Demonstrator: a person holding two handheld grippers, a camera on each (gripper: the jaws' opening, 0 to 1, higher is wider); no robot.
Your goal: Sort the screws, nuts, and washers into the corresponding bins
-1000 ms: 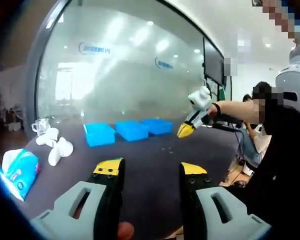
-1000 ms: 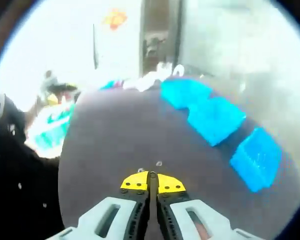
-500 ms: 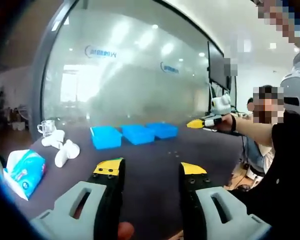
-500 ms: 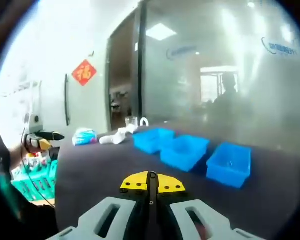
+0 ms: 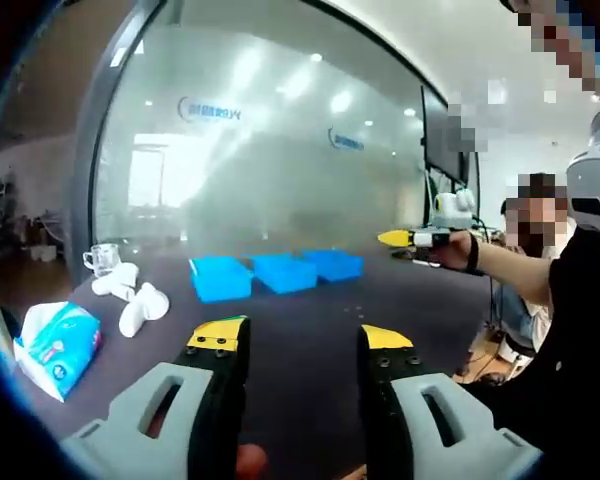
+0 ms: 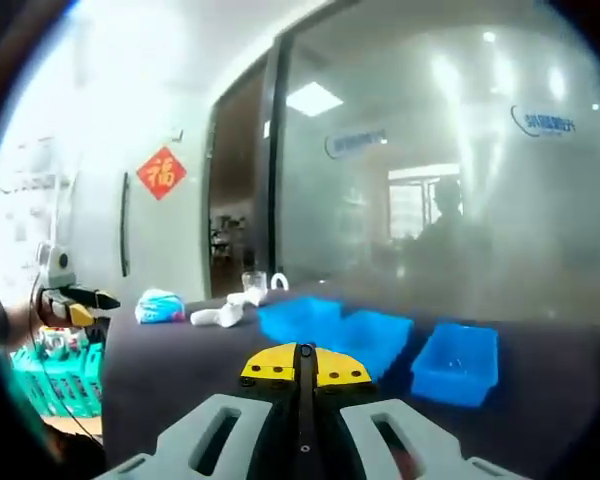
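Frosted glass walling is standing behind a dark table (image 5: pixel 310 330), where three blue bins (image 5: pixel 277 273) are sitting in a row at the far side. Tiny fasteners (image 5: pixel 352 306), too small to tell apart, are lying near the bins' right. The left gripper (image 5: pixel 300 340) is hovering low with jaws wide apart, holding nothing. The right gripper (image 6: pixel 304 366) is riding high with jaws pressed together; whether anything is pinched I cannot tell. Judging so, a carry toward the bins is under way, calling for lowering over the matching bin.
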